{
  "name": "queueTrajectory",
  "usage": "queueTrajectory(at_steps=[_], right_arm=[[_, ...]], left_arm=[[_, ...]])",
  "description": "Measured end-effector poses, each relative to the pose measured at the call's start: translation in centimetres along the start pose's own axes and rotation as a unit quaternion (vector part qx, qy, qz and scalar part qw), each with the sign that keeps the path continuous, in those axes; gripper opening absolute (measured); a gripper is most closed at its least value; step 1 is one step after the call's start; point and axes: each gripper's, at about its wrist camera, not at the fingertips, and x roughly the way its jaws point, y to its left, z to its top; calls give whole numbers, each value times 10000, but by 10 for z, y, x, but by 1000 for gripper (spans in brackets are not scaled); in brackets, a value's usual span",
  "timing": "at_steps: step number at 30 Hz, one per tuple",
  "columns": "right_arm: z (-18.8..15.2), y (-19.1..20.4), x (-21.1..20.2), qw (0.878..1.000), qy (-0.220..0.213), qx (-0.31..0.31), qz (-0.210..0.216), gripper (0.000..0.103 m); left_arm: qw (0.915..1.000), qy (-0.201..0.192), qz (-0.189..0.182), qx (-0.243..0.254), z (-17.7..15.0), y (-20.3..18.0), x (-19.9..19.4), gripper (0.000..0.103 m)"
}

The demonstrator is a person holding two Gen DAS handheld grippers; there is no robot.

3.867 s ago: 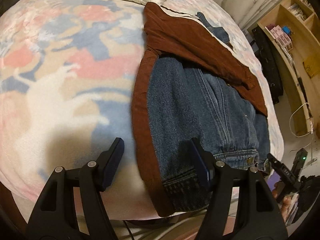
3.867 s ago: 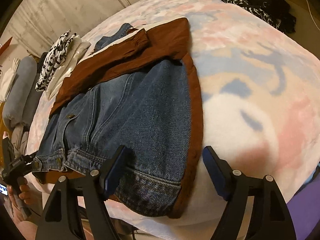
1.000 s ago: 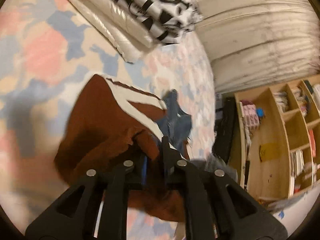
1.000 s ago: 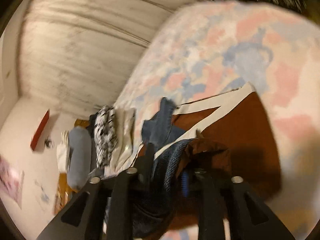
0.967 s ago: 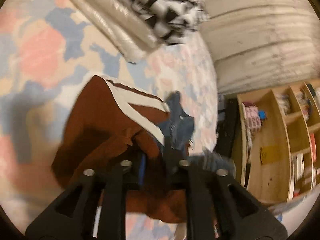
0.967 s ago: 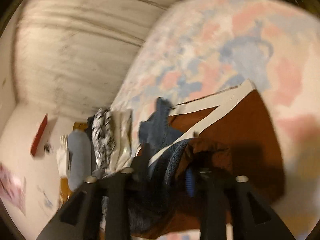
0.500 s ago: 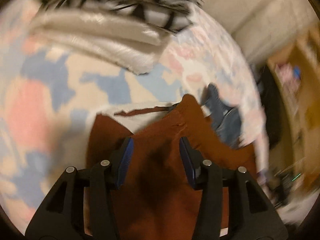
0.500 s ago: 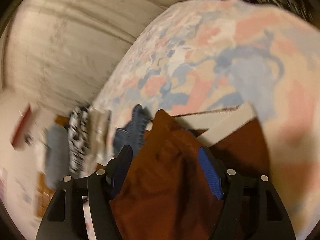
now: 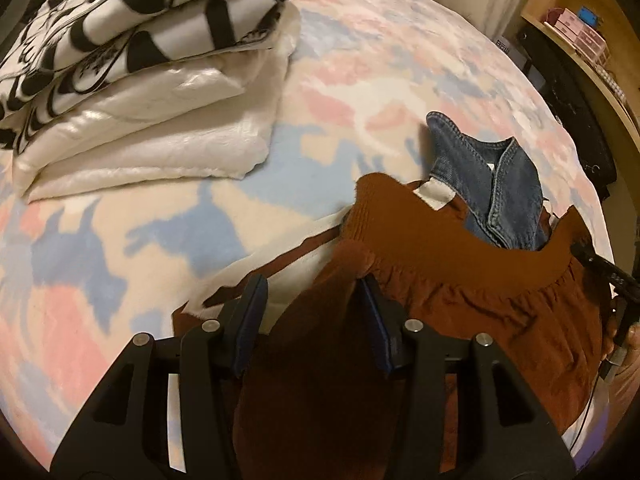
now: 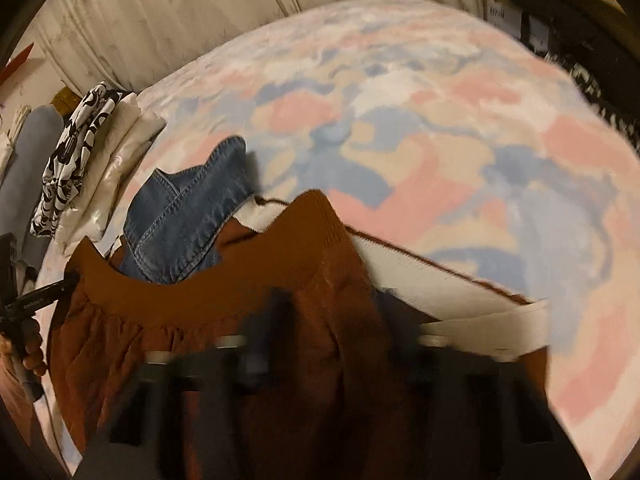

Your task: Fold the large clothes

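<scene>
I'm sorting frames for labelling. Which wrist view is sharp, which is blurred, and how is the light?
Left wrist view: sharp; the jacket and folded pile are crisp, with fisheye bending at the edges. Right wrist view: motion-blurred; the right gripper is smeared, so its jaws are unreadable. Both: dim, warm indoor light, no glare.
</scene>
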Motion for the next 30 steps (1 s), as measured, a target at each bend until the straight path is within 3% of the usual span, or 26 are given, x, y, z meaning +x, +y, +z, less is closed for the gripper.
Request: queueTrajectory(at_steps=[1, 2, 5, 8, 10, 13, 15, 17, 23, 26, 28, 30], right_arm=[[-1, 0, 3, 10000, -7, -11, 29, 15], [-1, 2, 3, 9999, -79, -70, -44, 14], [-3, 11, -15, 9983, -515, -174, -215, 7], [2, 8, -50, 9922, -1239, 101, -64, 5], [9, 0, -57, 9874, -1553, 265, -164, 5], [20, -17, -33, 9896, -1298, 497, -382, 5], [19, -27, -1, 9926, -886, 504, -657, 5], [11, -39, 20, 9938, -681, 544, -691, 5], [4, -53, 31, 9939, -707, 743, -394, 7], [6, -48, 24, 9950, -614, 703, -359, 19], [9, -43, 10, 9948, -604, 710, -405, 33], [8, -37, -11, 9936, -745, 723, -455, 37]], left_arm=[[9999, -43, -110, 110, 1, -5, -1, 15], [9996, -115, -106, 238, 1, -10, -4, 7], [9962, -670, 386, 406, 0, -28, -26, 4], [9921, -1146, 515, 31, 8, -28, -41, 3], [9895, -1260, 699, -105, 14, -26, -35, 3], [9906, -907, 1014, -113, 15, -24, 2, 3], [9895, -811, 1190, -105, 7, -20, 24, 4], [9888, -939, 1153, -117, -1, -16, 28, 5], [9909, -994, 850, -308, -7, -2, 24, 7], [9923, -972, 615, -451, -10, 3, 16, 9], [9924, -986, 561, -475, -8, 5, 8, 9], [9919, -1041, 553, -465, -12, 6, -10, 9]])
